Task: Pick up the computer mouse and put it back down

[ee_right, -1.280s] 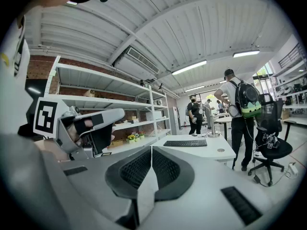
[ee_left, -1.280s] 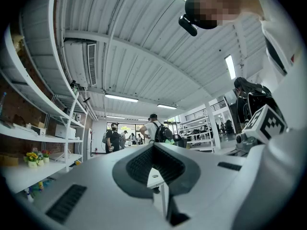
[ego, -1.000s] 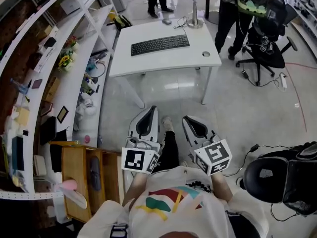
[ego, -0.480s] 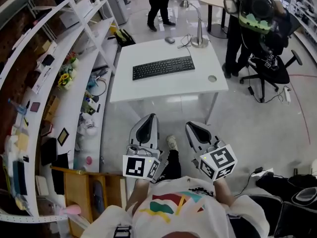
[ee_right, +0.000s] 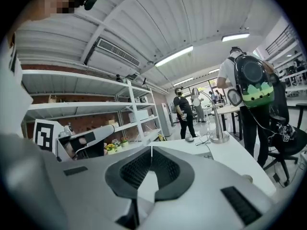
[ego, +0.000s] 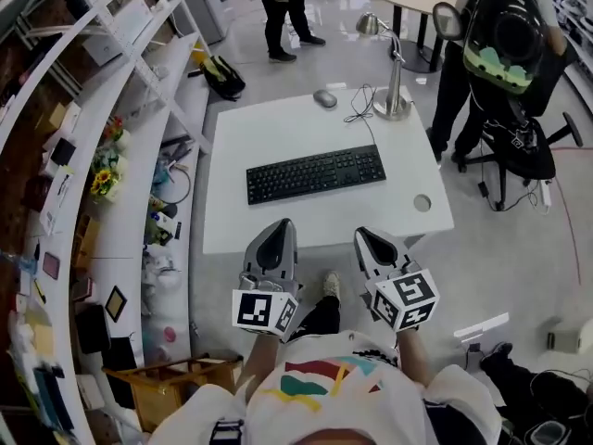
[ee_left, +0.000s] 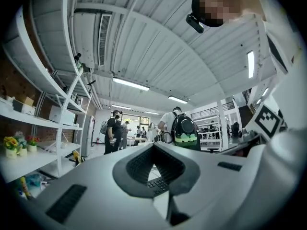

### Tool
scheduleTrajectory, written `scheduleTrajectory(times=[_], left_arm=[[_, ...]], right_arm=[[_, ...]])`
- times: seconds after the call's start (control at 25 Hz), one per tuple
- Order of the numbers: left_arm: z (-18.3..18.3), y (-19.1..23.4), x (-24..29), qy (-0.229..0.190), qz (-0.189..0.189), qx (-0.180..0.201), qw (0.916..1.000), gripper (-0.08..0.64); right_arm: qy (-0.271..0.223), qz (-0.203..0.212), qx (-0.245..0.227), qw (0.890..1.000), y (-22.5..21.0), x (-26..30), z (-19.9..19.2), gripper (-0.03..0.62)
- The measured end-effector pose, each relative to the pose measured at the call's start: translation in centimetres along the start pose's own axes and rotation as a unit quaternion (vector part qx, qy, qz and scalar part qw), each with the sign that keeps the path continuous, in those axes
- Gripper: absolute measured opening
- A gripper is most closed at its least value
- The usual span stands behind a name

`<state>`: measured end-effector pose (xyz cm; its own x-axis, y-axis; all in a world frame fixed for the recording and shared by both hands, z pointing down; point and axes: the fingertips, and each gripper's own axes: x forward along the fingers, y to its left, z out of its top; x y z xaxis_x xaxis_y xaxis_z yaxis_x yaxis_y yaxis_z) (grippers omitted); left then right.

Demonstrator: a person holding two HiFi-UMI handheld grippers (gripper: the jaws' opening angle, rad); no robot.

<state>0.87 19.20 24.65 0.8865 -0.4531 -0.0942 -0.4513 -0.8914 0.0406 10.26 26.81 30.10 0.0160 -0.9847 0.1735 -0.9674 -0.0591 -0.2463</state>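
Observation:
A grey computer mouse lies at the far edge of the white desk, beyond a black keyboard. Both grippers hover side by side at the desk's near edge, far short of the mouse. My left gripper is shut and holds nothing; its own view shows the jaws meeting, with keyboard keys visible through the gap behind them. My right gripper is shut and empty too. In the right gripper view the mouse is small, far across the desk beyond the closed jaws.
A desk lamp with a cable stands right of the mouse. White shelves full of small items run along the left. A person with a backpack stands by an office chair at the right; another person stands beyond the desk.
The desk has come much closer in the head view: both grippers were carried forward from the open floor to its near edge. Both stayed shut and empty.

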Motion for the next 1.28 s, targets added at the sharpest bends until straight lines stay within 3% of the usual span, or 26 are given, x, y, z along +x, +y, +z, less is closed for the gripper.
scheduleTrajectory(times=[0.24,0.48,1.0,1.2,1.24,1.28], left_arm=[[0.8,9.5,11.4,-0.019,0.001,-0.012,0.9997,0.043],[-1.5,14.5,16.6,-0.002,0.018,-0.048,0.9987,0.044],[-1.5,14.5,23.4,0.012,0.059,-0.032,0.9977,0.044],[-2.0,13.6,25.3,0.025,0.066,-0.026,0.9972,0.044],[-2.1,13.4,25.7,0.028,0.064,-0.026,0.9972,0.043],[-2.2,13.3,26.0,0.030,0.063,-0.026,0.9972,0.044]], right_arm=[[0.011,-0.014,-0.008,1.000,-4.2,10.8,4.6,0.014],[0.047,-0.012,-0.021,0.999,-6.5,16.7,5.5,0.014],[0.065,0.032,-0.006,0.997,-12.2,22.3,7.4,0.015],[0.086,0.027,-0.037,0.995,-14.9,23.6,7.2,0.017],[0.086,0.023,-0.045,0.995,-15.5,24.2,7.3,0.024],[0.084,0.022,-0.050,0.995,-15.9,25.0,7.5,0.077]])
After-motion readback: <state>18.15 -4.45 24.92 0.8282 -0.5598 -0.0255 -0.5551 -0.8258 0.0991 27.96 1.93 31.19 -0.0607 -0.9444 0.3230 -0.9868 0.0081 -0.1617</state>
